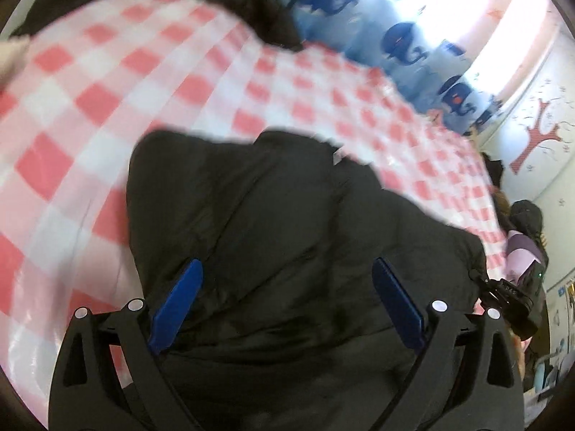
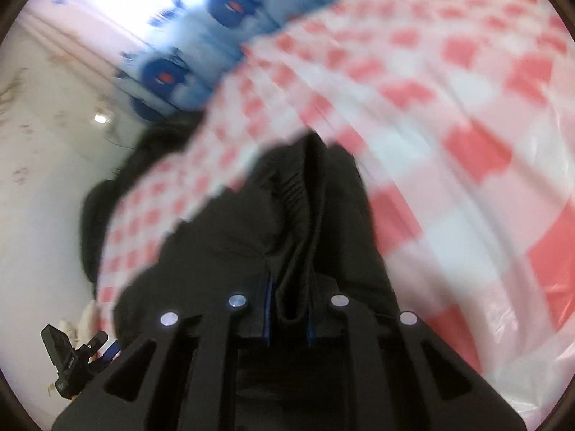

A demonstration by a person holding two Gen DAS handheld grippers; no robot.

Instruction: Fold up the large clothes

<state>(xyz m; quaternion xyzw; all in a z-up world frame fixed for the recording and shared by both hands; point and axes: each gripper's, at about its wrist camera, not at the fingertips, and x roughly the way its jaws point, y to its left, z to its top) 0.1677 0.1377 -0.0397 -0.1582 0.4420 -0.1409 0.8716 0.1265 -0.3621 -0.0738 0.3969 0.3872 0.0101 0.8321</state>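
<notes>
So the big black jacket (image 1: 287,244) is lying on the pink-and-white checkered cloth (image 1: 107,115) that covers the tabletop, all puffy and rumpled, and it fills most of the lower middle of the left wrist view. The left gripper (image 1: 285,287) is hanging right over it with its blue fingers (image 1: 179,301) spread wide apart, one on each side of a bulge of black fabric, and I can't see them pinching anything, the fabric just sits between and under them. Over in the right wrist view it's a different story: the right gripper (image 2: 287,309) has its fingers (image 2: 267,309) pulled in close together with a bunched fold of the same jacket (image 2: 298,215) squeezed between them, and you can see a ribbed, elastic-looking edge of the garment running up and away from the grip. That view is pretty motion-blurred, so finer detail is hard to make out. The checkered cloth (image 2: 449,125) fills the right side there too. Behind the tabletop in both views there's a light blue curtain with dark blue whale shapes (image 1: 402,39), bright from backlight, and a white wall with a red tree decal (image 1: 535,136) off to the right in the left view. You can also spot the right gripper's black body at the far right edge of the left view, touching the jacket's edge.
</notes>
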